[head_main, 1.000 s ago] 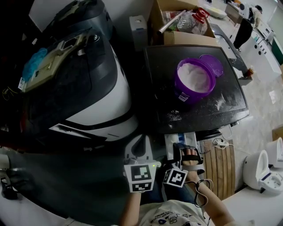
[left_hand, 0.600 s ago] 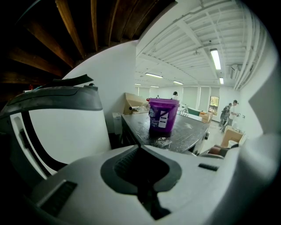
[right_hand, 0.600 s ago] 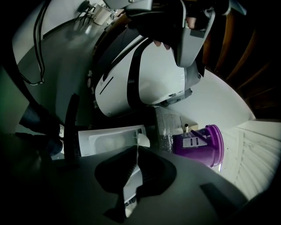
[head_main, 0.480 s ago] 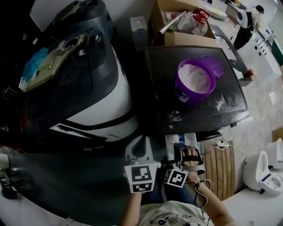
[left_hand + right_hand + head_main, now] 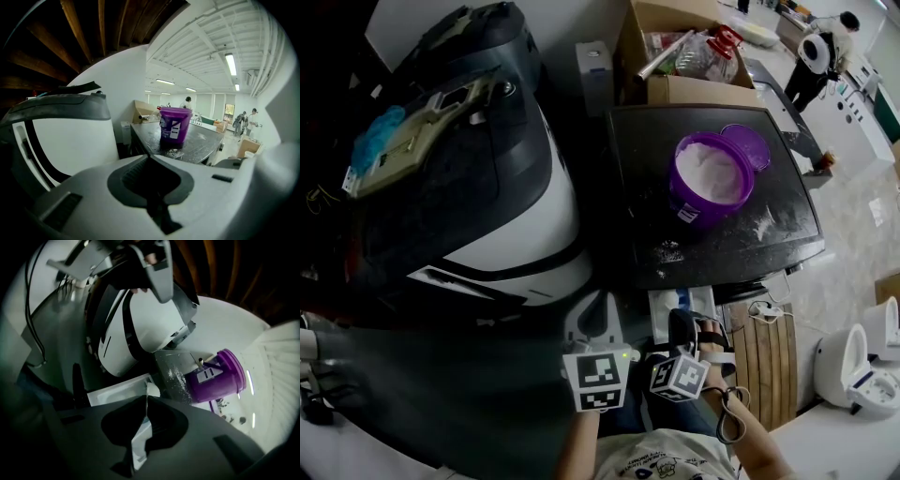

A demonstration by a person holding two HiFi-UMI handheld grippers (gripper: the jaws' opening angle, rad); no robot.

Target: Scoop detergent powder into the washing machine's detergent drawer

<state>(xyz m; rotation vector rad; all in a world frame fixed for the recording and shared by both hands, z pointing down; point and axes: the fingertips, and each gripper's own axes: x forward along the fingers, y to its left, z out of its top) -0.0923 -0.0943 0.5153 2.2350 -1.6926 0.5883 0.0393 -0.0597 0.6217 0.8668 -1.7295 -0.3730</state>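
A purple tub (image 5: 710,178) full of white detergent powder stands open on the black washer top (image 5: 712,239), its lid (image 5: 748,145) just behind it. The white detergent drawer (image 5: 670,302) is pulled out below the top's front edge. My right gripper (image 5: 689,328) hovers over the drawer, shut on a thin white scoop (image 5: 149,391) whose handle runs back between the jaws. In the right gripper view the drawer (image 5: 117,392) lies just beyond the scoop and the tub (image 5: 218,376) further off. My left gripper (image 5: 598,317) is shut and empty beside it, facing the tub (image 5: 175,126).
Spilled powder (image 5: 667,251) dots the washer top's front. A big white and black machine (image 5: 506,216) fills the left. A cardboard box (image 5: 675,47) of clutter stands behind the washer. Wooden slats (image 5: 764,347) and a white fixture (image 5: 853,361) lie at the right.
My right gripper has tilted and drawn slightly back toward me over the drawer. The left gripper and the tub have stayed where they were.
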